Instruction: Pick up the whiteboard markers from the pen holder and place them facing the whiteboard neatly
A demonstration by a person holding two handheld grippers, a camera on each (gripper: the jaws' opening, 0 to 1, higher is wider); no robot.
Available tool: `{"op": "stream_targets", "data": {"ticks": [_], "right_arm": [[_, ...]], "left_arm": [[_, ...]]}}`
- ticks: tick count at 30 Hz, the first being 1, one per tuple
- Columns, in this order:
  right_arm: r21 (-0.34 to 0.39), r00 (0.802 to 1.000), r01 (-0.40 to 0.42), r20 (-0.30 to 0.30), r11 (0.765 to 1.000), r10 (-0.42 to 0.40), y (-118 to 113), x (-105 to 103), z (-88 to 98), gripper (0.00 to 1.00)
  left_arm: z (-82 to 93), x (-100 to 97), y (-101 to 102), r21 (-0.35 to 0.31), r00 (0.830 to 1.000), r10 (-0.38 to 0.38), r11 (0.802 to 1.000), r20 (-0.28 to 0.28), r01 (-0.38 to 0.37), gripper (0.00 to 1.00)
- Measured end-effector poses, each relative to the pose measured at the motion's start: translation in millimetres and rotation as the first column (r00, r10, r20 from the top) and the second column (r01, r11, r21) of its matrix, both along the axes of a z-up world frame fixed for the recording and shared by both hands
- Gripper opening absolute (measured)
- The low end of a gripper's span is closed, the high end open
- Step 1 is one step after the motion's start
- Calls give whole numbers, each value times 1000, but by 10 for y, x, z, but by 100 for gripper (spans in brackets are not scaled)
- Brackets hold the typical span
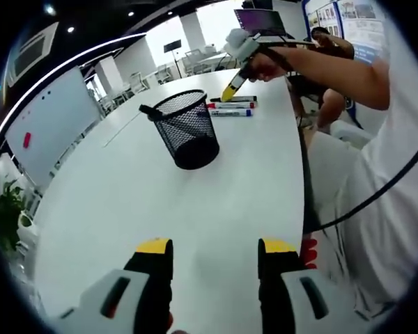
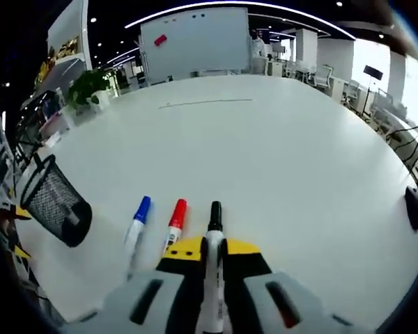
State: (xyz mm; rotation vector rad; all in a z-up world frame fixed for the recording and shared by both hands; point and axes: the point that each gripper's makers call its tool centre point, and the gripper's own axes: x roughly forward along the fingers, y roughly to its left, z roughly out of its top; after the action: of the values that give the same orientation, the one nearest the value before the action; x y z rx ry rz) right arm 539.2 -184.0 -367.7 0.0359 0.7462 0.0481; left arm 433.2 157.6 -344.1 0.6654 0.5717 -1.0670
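While the left tool (image 1: 214,254) gapes, the right tool (image 2: 214,252) clamps a slim black marker (image 2: 214,229).

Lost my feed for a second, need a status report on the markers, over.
Right gripper shut on black marker, beside red marker and blue marker on table. Left gripper open. One marker in pen holder. Nothing blocking.

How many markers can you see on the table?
3. The blue marker and red marker lie side by side on the table; the black marker sits between the right gripper's jaws. More may hide inside the mesh holder.
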Motion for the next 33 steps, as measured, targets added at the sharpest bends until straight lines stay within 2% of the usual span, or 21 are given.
{"op": "stream_targets", "data": {"ticks": [13, 18, 23, 25, 33], "right_arm": [[-15, 999, -25, 35, 1000, 26, -9, 21, 0, 10], [-39, 998, -41, 46, 998, 43, 6, 30, 5, 15], [-55, 998, -51, 45, 997, 53, 2, 41, 14, 18], [-92, 995, -50, 83, 995, 57, -44, 76, 99, 19], [-36, 989, -50, 139, 998, 55, -28, 115, 264, 22]], "left_arm": [[47, 27, -57, -8, 1000, -2, 1000, 14, 2, 50], [68, 16, -64, -9, 1000, -2, 1000, 14, 2, 51], [141, -24, -81, -42, 1000, -11, 999, 8, 11, 51], [140, -3, -54, -32, 1000, -3, 999, 15, 3, 51], [135, 24, -33, -20, 1000, 6, 1000, 26, -6, 51]]}}
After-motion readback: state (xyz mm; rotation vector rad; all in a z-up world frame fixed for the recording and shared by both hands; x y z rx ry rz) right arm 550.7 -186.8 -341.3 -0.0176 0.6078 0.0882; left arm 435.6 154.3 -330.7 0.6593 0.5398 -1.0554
